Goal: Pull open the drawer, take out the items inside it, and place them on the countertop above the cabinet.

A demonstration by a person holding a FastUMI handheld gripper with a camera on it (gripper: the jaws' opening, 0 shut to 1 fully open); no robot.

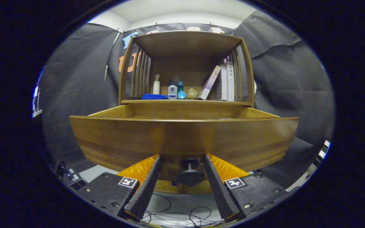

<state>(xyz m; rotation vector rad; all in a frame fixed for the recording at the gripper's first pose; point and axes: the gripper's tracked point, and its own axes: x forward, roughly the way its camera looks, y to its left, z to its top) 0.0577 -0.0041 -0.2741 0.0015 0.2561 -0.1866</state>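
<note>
The drawer (182,139) is standing pulled well out of the cabinet (185,66), its broad wooden front facing the camera and its side walls running back to the shelf. The gripper (182,158) is sitting spread, one finger on each side of the knob (189,173) — neither pad is touching it, so it is pinching nothing. The knob is hanging between the fingers, nearer their far ends, low on the drawer front.

The inside of the drawer is hiding behind its front wall; whether anything is lying in it, and how many things, cannot be told from here.

On handling: the drawer is looking like solid wood, stiff and fairly heavy, and probably sliding straight on its runners. The knob is small, round and smooth — the one sensible place to take hold, with the fingers closing on its stem behind the disc so it is not slipping out. Opening seems largely done; the next step likely calls for lifting the gripper above the front edge to look in.

On the open shelf above the drawer, counted: one white pump bottle (156,85), one white bottle with a dark cap (172,90), one teal bottle (180,88), one small lidded pot (191,93), one blue cloth (153,96), and about three books (225,82) leaning together at the right.
</note>
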